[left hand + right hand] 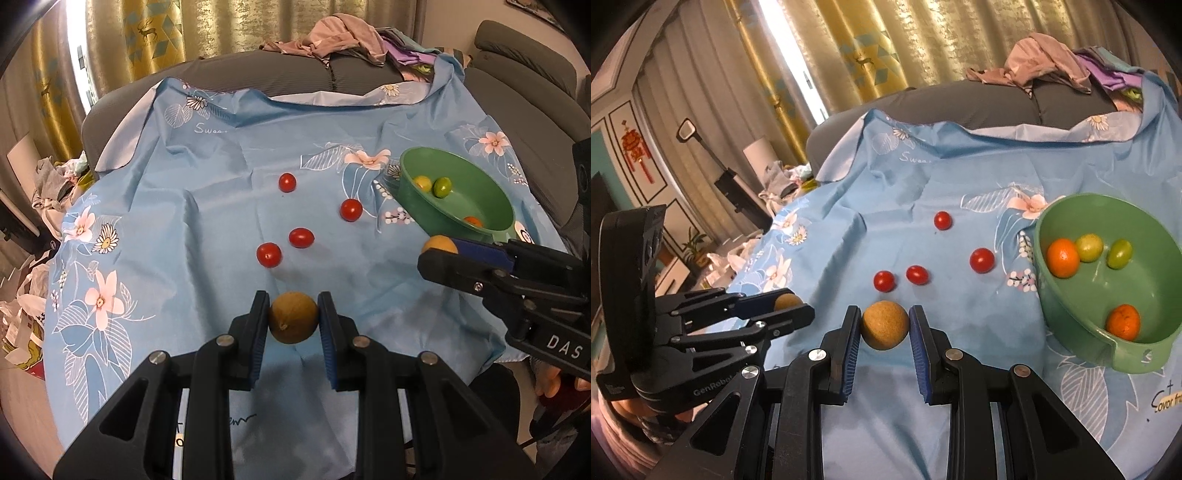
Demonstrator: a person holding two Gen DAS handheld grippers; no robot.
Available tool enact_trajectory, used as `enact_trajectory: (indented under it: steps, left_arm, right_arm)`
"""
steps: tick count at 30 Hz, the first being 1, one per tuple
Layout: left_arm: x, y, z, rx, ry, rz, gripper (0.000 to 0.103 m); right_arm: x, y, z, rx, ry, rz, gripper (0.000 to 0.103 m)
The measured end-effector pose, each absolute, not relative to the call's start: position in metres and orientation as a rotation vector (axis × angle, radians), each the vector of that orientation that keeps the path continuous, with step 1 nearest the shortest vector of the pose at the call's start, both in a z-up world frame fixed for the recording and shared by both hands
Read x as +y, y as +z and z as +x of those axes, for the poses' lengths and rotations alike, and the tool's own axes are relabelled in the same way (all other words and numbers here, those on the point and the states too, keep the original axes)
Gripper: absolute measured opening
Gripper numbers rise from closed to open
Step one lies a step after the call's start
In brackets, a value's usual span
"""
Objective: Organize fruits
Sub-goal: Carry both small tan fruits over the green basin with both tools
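My left gripper [293, 306] is shut on a round brown fruit [293, 322], held just above the blue floral cloth [207, 206]. My right gripper [884, 314] is shut on a second brown fruit [885, 325]. Each gripper shows in the other's view: the right gripper [441, 251] beside the green bowl [417, 206], the left gripper [792, 302] at the left. Several red cherry tomatoes [301, 237] [917, 274] lie loose mid-cloth. The bowl [1130, 360] holds two small oranges [1063, 257] and two yellow-green fruits [1089, 247].
The cloth covers a grey sofa [258, 74] whose back carries a heap of clothes [343, 37]. Curtains [886, 55] hang behind. Bags and clothing [48, 184] lie on the floor to the left. The cloth's near edge drops off just below the grippers.
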State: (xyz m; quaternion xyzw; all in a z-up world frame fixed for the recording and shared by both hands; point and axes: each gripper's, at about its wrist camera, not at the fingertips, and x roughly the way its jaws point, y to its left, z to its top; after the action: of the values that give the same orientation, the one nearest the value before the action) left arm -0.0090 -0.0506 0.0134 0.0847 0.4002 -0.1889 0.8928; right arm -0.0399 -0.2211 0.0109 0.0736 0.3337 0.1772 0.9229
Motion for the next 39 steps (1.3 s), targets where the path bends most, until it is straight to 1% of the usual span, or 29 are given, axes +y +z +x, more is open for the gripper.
enact_trajectory:
  steps: [17, 39]
  left_arm:
    - [-0.065, 0.022, -0.015, 0.813, -0.408, 0.225, 0.026]
    - [-0.114, 0.032, -0.011, 0.781, -0.468, 0.305, 0.026]
  right_arm:
    - [-0.231, 0.022, -0.048, 0.637, 0.368, 0.166, 0.028]
    - [-0.27, 0.029, -0.051, 0.586, 0.314, 0.217, 0.028]
